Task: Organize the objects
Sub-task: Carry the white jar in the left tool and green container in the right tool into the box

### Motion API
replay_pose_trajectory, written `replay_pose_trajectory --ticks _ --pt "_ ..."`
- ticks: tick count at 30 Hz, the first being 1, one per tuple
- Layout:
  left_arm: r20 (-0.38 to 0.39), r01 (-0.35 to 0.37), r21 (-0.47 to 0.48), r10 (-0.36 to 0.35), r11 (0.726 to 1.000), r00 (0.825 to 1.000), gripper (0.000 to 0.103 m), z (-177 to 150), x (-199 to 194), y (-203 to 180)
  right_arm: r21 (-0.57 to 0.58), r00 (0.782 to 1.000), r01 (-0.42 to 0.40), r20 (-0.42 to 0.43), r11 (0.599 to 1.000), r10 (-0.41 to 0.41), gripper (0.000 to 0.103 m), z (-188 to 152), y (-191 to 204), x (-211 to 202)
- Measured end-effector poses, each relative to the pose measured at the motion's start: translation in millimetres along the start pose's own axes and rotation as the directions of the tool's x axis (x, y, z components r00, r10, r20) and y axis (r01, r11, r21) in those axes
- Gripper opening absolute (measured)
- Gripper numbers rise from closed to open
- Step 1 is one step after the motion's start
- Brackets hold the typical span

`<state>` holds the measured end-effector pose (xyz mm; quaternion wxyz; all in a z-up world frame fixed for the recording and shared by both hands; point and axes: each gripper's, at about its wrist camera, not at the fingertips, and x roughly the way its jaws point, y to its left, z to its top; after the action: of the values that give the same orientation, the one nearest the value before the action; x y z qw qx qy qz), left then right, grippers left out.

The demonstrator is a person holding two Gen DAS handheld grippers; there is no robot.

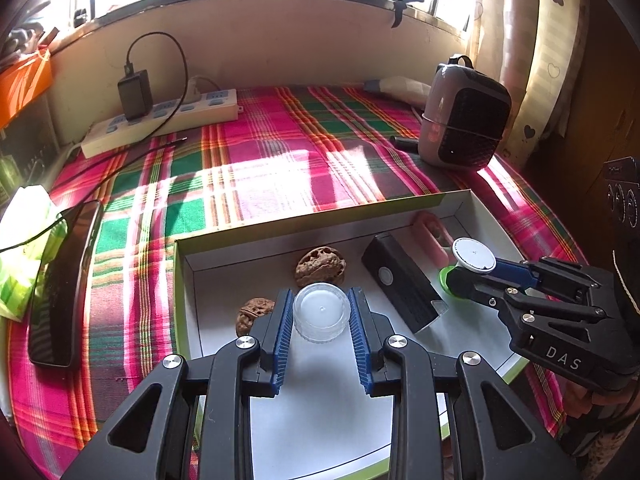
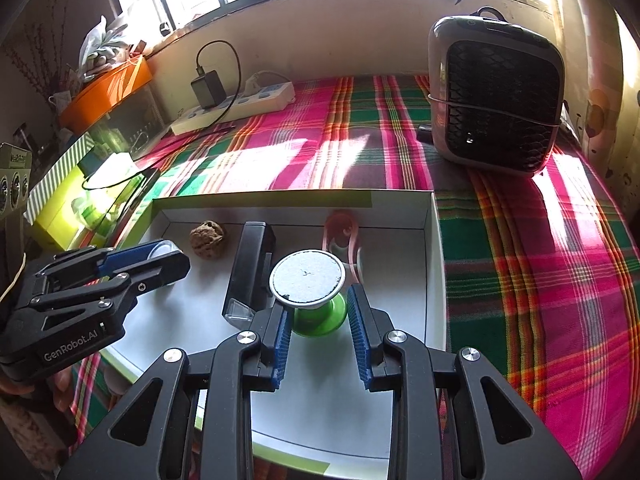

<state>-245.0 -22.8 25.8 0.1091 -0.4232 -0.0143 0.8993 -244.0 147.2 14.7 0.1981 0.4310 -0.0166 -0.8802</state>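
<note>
**A:** Clear plastic jar (image 1: 321,313), round and squat with a frosted lid, sits on the smooth white floor of the shallow cardboard box (image 1: 280,236). The left claw (image 1: 320,316) has its ribbed blue pads (image 1: 282,344) pressed against both sides of it.

**B:** And the right claw (image 2: 318,312)?

**A:** Its pads stand a little apart around a glossy green stand (image 2: 319,320), spool-shaped, topped by a flat white disc with a rough, felt-like face. The left pad touches the stand; the right one shows a gap, so the claw is partly open and I can't tell that it grips.

**B:** What else lies in the box?

**A:** Two wrinkled brown walnuts (image 1: 320,266), one just behind the jar, one beside the left pad. A long black rectangular device (image 1: 402,288) with a clear slanted end lies between jar and stand. At the far right corner is a pink looped plastic piece (image 2: 342,236).

**B:** The box itself?

**A:** White inside, lime-green edged, low walls, resting on the worktop (image 1: 280,152) under a woven plaid cloth in magenta, green and orange.

**B:** Further back?

**A:** A dark glossy phone (image 1: 60,284) lies left of the box with a thin cable over it. A boxy heater (image 2: 496,100) with a black honeycomb grille stands at the right rear. A cream power strip (image 1: 160,124) carrying a black adapter lies by the back wall.
</note>
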Motion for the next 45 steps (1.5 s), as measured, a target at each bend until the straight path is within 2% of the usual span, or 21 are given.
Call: replay_pose_trajectory --ticks 8,10,17,45 --pt "-0.005 -0.006 -0.002 0.006 1.0 1.0 0.026 3 4 -1 -0.016 1.0 0.007 0.002 1.0 -0.007 0.029 -1 3 -1" --pt "-0.008 -0.005 -0.005 0.005 1.0 1.0 0.026 3 6 -1 -0.028 0.999 0.045 0.007 0.999 -0.045 0.029 -1 4 0" --pt "-0.028 -0.013 -0.017 0.012 1.0 1.0 0.026 -1 14 1 -0.05 0.996 0.087 0.019 0.995 -0.087 0.029 -2 5 1" --pt "-0.031 -0.02 -0.016 0.02 1.0 0.999 0.026 -1 20 1 -0.083 0.994 0.104 0.042 0.991 -0.101 0.029 -5 7 3"
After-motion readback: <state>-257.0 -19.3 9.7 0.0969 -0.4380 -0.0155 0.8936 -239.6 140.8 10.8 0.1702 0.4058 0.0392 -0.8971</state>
